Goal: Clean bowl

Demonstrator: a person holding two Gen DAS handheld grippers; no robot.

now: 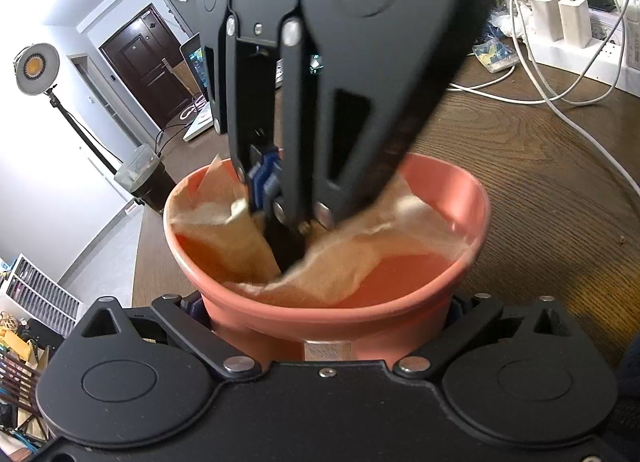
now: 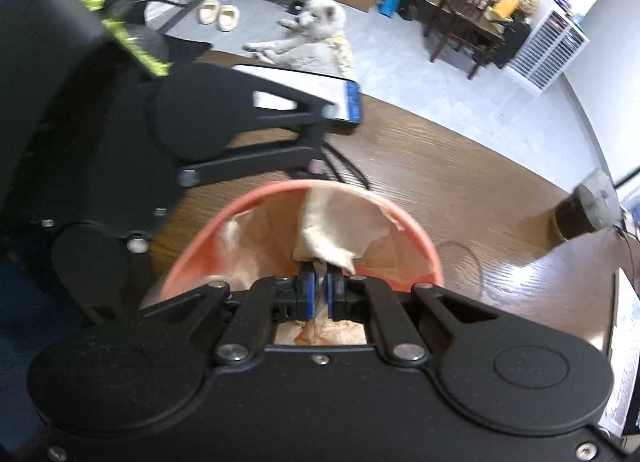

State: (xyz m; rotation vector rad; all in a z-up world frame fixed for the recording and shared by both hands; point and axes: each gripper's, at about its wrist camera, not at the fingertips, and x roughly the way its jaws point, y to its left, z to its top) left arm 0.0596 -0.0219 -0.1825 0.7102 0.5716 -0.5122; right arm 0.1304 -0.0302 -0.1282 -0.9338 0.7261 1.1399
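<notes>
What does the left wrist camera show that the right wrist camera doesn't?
Only the left wrist view shows the white chargers with their cables, the studio light and the dark door. Only the right wrist view shows the white dog on the floor, the slippers and the phone. Both show the pink bowl on the wooden table, held by the left hand-held gripper, and the paper towel pinched by the right hand-held gripper.
</notes>
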